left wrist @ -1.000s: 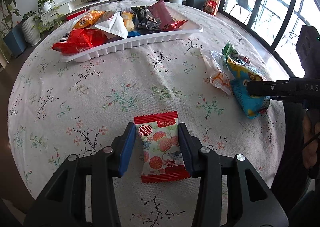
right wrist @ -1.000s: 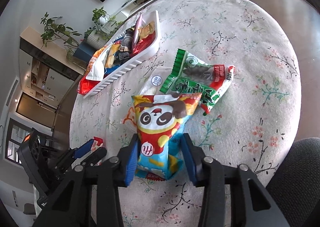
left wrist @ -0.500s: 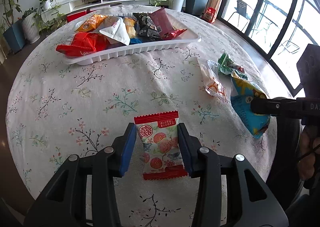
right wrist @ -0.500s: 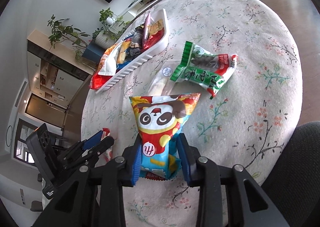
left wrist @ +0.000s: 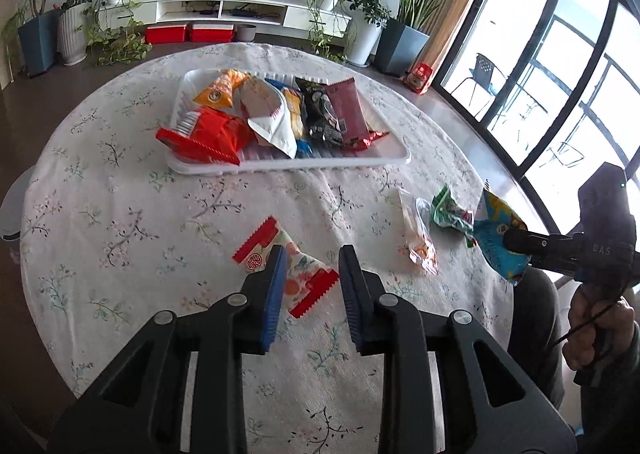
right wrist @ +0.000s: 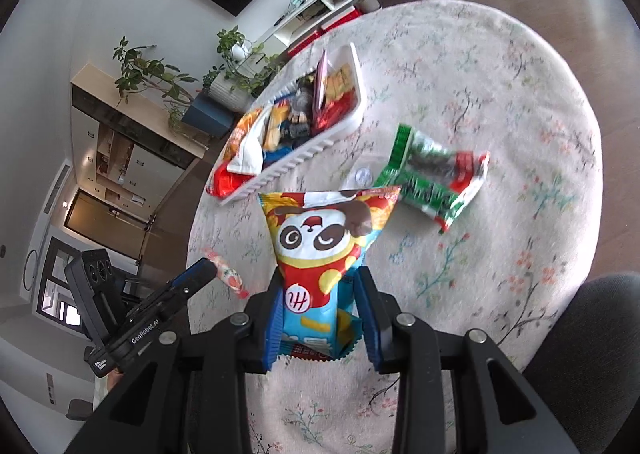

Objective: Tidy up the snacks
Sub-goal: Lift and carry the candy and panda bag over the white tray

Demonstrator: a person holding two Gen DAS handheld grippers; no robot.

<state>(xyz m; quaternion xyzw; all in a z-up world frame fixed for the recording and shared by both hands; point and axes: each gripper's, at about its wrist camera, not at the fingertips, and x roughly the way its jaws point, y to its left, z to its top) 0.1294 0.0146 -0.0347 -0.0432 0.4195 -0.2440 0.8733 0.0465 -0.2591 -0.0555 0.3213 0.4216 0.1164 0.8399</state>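
Clamping a panda bag (right wrist: pixel 320 254), the right gripper (right wrist: pixel 318 318) hung above the table (left wrist: pixel 120 214). The left gripper (left wrist: pixel 312 282), jaws just closing, pinched a red-edged packet (left wrist: pixel 288 266) slantwise. That skewed hold could let it slip short of the tray (left wrist: pixel 320 166).

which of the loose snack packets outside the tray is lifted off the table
The panda-print red and blue snack bag, pinched upright in the right claw. The green packet and the clear packet lie flat on the floral tablecloth.
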